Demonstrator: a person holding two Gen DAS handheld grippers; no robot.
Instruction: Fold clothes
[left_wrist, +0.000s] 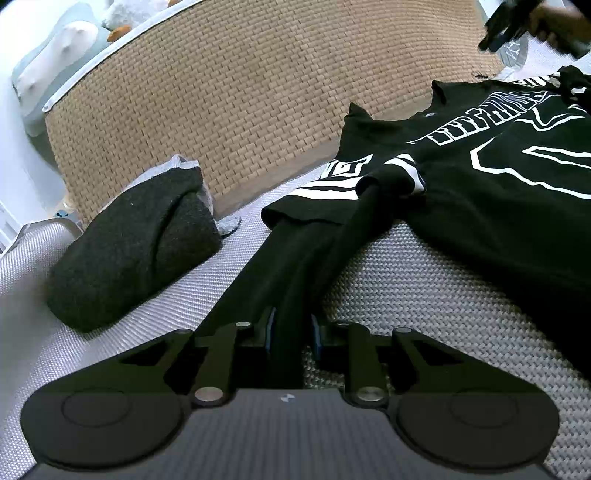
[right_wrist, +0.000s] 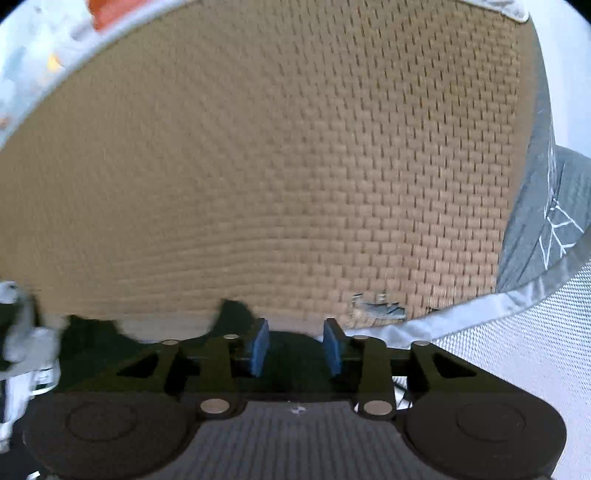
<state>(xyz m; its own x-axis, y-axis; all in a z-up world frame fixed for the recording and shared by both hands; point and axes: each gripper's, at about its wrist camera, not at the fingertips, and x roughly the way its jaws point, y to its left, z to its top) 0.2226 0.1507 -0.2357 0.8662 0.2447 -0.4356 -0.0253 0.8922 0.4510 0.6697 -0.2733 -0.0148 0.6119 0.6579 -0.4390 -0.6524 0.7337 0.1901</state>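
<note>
My left fingers (left_wrist: 291, 328) pinch the cuff end of a long black sleeve (left_wrist: 295, 258) — the cloth runs straight out from between the blue pads, up and away over the pale woven bed cover (left_wrist: 424, 266) toward the shoulder. That is the sleeve's long axis, nearly in line with the way my left hand points. Beyond it the black jersey (left_wrist: 498, 177) lies spread face-up to the right, white block lettering and striped bands showing, its collar toward the tan woven headboard (left_wrist: 240, 92). A folded dark grey garment (left_wrist: 136, 243) sits off to the left, well apart from the jersey.

My right fingers (right_wrist: 295, 349) stand parted, and I see no cloth pressed between the pads; black fabric (right_wrist: 295, 354) lies below and behind them, but whether it touches I cannot tell. In the left wrist view that right gripper (left_wrist: 506, 27) hangs at the far top right, above the jersey's far edge, in a person's hand (left_wrist: 554, 22).

As I judge it, the sleeve must swing rightward across the chest — the left hand is the nearer one and already has it, while the right is free to pin or take the far side.
</note>
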